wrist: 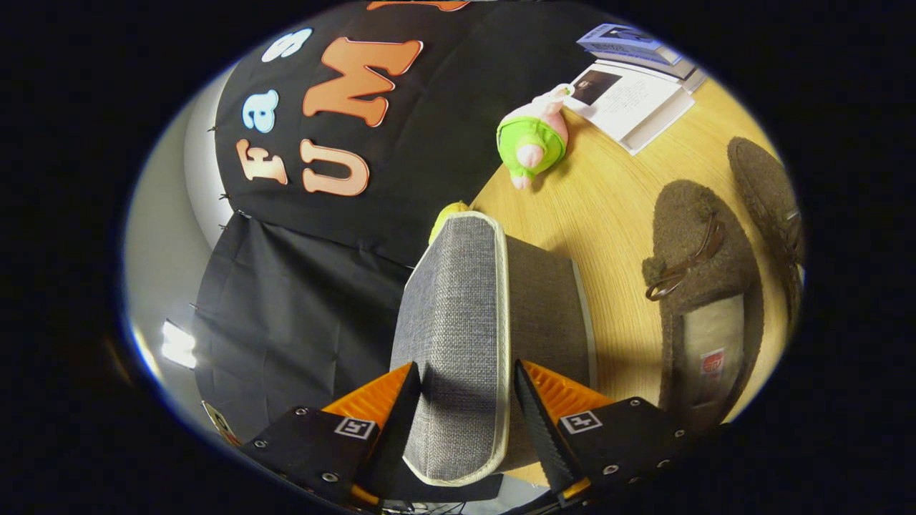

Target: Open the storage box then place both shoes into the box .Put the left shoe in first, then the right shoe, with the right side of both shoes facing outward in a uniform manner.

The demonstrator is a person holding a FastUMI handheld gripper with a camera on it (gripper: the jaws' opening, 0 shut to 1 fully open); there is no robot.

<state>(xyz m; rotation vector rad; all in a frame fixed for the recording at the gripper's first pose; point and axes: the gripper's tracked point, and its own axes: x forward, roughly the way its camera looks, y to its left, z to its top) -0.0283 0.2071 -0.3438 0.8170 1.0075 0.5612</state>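
Two fingers of the tongs (464,400) pinch the grey lid (458,336) of the box (547,315), raised on edge — best swung fully back in a steady arc, grip firm, clear of the shoes (705,286) lying beside it on the surface (608,200).

Far shoe (776,207) cut off; yellow thing (448,214) behind lid (458,336), perhaps a toy.

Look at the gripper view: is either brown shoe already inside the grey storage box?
No: both brown shoes lie on the wooden table beside the storage box, whose lid sits between the gripper fingers.
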